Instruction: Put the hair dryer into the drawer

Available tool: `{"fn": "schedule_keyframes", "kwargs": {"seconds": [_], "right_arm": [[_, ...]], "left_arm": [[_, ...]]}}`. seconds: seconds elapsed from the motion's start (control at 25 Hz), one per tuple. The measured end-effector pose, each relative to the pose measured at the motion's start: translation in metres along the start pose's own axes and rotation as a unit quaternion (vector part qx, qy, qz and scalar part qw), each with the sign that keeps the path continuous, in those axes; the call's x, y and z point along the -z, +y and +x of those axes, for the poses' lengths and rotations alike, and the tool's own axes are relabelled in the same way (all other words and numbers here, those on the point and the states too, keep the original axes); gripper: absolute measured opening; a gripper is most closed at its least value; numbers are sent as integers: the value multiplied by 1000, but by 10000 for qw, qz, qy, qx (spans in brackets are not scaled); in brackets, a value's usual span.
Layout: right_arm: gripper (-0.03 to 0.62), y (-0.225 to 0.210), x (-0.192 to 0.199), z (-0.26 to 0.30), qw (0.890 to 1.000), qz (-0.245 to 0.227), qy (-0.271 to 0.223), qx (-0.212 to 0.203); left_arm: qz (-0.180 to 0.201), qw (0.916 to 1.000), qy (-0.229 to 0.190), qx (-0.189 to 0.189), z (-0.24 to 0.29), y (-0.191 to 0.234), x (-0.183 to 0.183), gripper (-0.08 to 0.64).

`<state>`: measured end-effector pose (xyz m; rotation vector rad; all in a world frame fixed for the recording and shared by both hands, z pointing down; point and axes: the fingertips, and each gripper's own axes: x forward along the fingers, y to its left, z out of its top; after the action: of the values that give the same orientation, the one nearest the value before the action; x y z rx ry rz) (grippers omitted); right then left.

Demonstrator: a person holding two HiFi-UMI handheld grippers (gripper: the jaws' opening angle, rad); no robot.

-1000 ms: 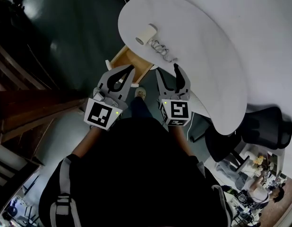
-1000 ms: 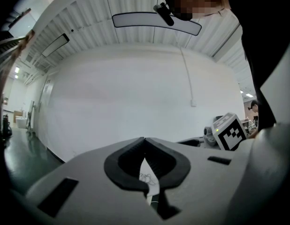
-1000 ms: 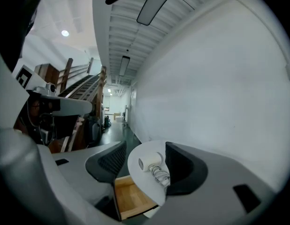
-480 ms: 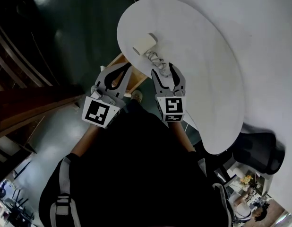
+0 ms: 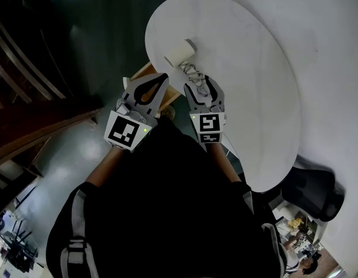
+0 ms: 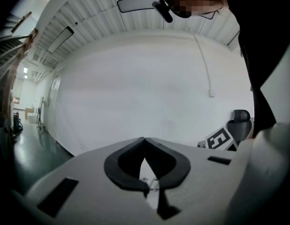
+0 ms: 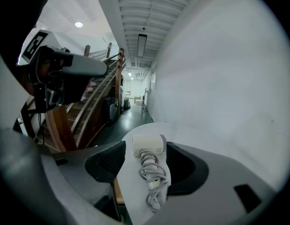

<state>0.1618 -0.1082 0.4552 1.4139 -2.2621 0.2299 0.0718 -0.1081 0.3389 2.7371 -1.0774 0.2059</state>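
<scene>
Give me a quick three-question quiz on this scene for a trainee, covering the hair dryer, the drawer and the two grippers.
1. What is the hair dryer resting on?
2. Compare the left gripper and the right gripper. Which has its fingers apart? A. left only B. right only C. both
3. True or false: the hair dryer is already inside the drawer.

Key
1. The white table, near its edge, with its cord bunched beside it.
2. B
3. False
</scene>
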Motion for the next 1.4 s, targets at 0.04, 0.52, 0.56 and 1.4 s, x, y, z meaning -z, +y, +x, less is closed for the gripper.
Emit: {"fn": "schedule_keyframes", "kwargs": {"seconds": [0.04, 0.52, 0.56, 1.4], "right_arm": [[275, -1, 3, 3, 10000, -11, 62, -9], [276, -14, 39, 27, 9966, -307, 753, -146], [276, -16, 40, 28, 9962, -337, 786, -160], [322, -18, 83, 78, 9722, -401, 2079, -997]], "left_arm": [[-11, 10000, 32, 21, 2, 1, 1, 8], [304, 9984, 346, 329, 34, 3, 21, 8], [327, 9981, 386, 351, 37, 3, 26, 8], [59, 9929, 1025, 592, 72, 8, 81, 8]]}}
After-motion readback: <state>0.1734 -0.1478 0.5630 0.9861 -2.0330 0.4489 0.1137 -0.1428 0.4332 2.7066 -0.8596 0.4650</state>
